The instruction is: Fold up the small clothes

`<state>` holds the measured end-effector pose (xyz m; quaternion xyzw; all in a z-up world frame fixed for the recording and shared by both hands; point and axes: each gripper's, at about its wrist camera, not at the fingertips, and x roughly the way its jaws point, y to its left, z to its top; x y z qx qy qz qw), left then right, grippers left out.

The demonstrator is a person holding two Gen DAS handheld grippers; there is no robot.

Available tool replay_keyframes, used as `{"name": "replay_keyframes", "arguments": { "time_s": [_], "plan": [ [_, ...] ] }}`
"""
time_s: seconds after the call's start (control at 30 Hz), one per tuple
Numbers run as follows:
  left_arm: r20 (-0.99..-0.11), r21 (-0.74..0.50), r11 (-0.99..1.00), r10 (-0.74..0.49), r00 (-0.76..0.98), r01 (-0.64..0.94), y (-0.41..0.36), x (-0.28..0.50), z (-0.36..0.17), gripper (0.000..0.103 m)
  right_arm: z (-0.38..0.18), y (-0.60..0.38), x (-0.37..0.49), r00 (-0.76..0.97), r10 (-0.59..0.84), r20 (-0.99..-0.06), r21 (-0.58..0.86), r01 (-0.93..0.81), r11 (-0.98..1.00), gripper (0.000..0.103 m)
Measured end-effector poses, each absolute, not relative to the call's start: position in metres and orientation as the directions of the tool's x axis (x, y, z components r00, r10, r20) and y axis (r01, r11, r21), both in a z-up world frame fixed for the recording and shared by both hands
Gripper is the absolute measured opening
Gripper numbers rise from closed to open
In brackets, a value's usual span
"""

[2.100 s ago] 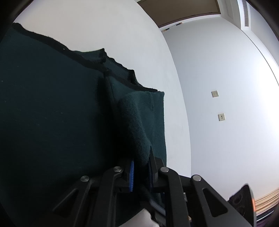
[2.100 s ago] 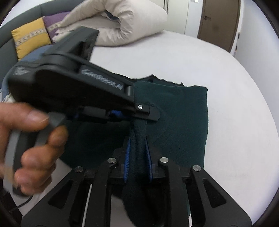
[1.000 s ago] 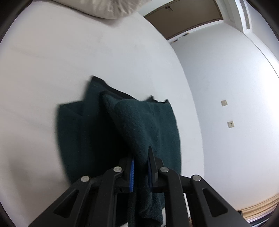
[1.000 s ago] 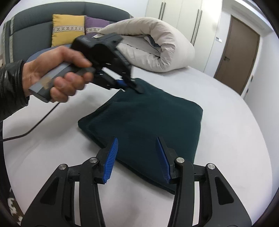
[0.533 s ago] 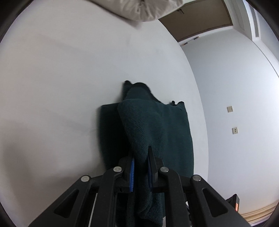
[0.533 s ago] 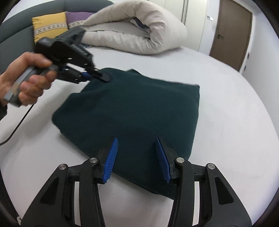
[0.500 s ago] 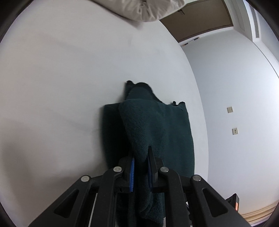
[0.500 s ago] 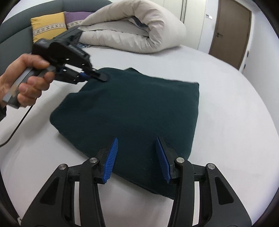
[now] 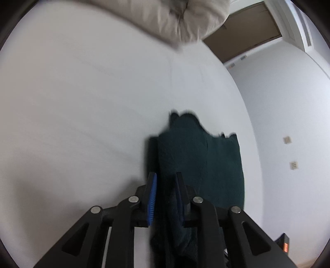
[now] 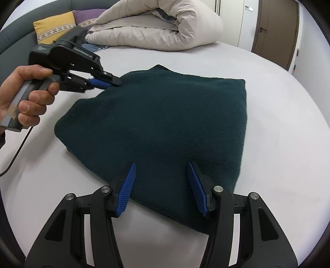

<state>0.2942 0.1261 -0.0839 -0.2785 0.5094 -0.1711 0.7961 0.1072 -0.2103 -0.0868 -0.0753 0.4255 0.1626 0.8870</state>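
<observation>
A dark green fleece garment point(image 10: 165, 115) lies folded flat on the white bed point(image 10: 288, 134). In the right wrist view a hand point(image 10: 26, 92) holds my left gripper point(image 10: 113, 83) at the garment's far left corner. In the left wrist view the garment point(image 9: 206, 165) runs away from my left gripper point(image 9: 165, 179). Its jaws are opening, and a loose fold of the cloth still lies between them. My right gripper point(image 10: 161, 165) hovers over the garment's near edge. Its jaws are opening too, with no cloth pinched between the pads.
A rolled beige duvet point(image 10: 160, 31) lies across the far side of the bed, also the duvet point(image 9: 175, 18) at the top of the left wrist view. Yellow point(image 10: 54, 26) and purple point(image 10: 86, 15) cushions sit far left. A brown door point(image 10: 276, 31) stands behind. A cable point(image 10: 18, 152) trails from the left gripper's handle.
The left gripper has sunk with the garment's corner onto the bed, and its jaws have widened. The right gripper's jaws have spread wider and it now sits lower over the near edge.
</observation>
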Motion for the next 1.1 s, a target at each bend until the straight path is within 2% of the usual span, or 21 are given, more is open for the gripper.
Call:
{"name": "replay_keyframes", "arguments": {
  "time_s": [0.17,0.23,0.33,0.43,0.47,0.5,0.57,0.63,0.7,0.8,0.9,0.93,1.1],
  "plan": [
    [-0.685,-0.495,0.858,-0.482,0.546,0.137,0.085,0.246,-0.029,0.021,-0.081,-0.22,0.109,0.566,0.333,-0.754,0.149,-0.347,0.926,0.052],
    [-0.684,-0.442,0.875,-0.472,0.556,0.2,0.064,0.227,-0.023,0.021,-0.071,-0.24,0.106,0.561,0.42,-0.713,0.281,-0.32,0.905,0.052],
    [-0.711,-0.374,0.894,-0.447,0.543,0.247,0.03,0.214,-0.037,0.021,-0.062,-0.266,0.108,0.543,0.533,-0.649,0.451,-0.29,0.844,0.051],
    [-0.764,-0.389,0.901,-0.432,0.479,0.193,0.03,0.223,-0.079,0.021,-0.07,-0.282,0.121,0.48,0.611,-0.63,0.567,-0.253,0.784,0.051],
    [-0.766,-0.414,0.893,-0.447,0.462,0.177,0.034,0.226,-0.091,0.017,-0.077,-0.286,0.127,0.449,0.627,-0.636,0.594,-0.233,0.77,0.051],
    [-0.756,-0.451,0.876,-0.476,0.449,0.169,0.039,0.228,-0.098,0.016,-0.091,-0.293,0.133,0.422,0.637,-0.645,0.621,-0.196,0.759,0.048],
    [-0.732,-0.504,0.85,-0.515,0.447,0.153,0.05,0.228,-0.106,0.009,-0.111,-0.306,0.138,0.405,0.665,-0.628,0.674,-0.144,0.724,0.033],
    [-0.726,-0.528,0.836,-0.534,0.433,0.148,0.055,0.23,-0.11,0.006,-0.136,-0.33,0.139,0.408,0.738,-0.538,0.792,-0.054,0.608,0.014],
    [-0.724,-0.536,0.831,-0.544,0.424,0.152,0.057,0.232,-0.112,0.006,-0.149,-0.34,0.138,0.407,0.757,-0.511,0.821,-0.028,0.57,0.006],
    [-0.723,-0.539,0.828,-0.549,0.42,0.155,0.058,0.235,-0.117,0.006,-0.142,-0.34,0.133,0.384,0.751,-0.537,0.798,-0.058,0.6,0.006],
    [-0.719,-0.542,0.826,-0.551,0.423,0.154,0.059,0.235,-0.12,0.006,-0.119,-0.35,0.136,0.405,0.733,-0.546,0.783,-0.065,0.619,0.011],
    [-0.719,-0.541,0.827,-0.55,0.425,0.154,0.058,0.231,-0.115,0.006,-0.113,-0.353,0.142,0.426,0.73,-0.535,0.787,-0.063,0.614,0.015],
    [-0.729,-0.522,0.837,-0.537,0.424,0.164,0.057,0.23,-0.111,0.006,-0.083,-0.358,0.184,0.476,0.762,-0.44,0.843,-0.073,0.532,0.018]
  ]
}}
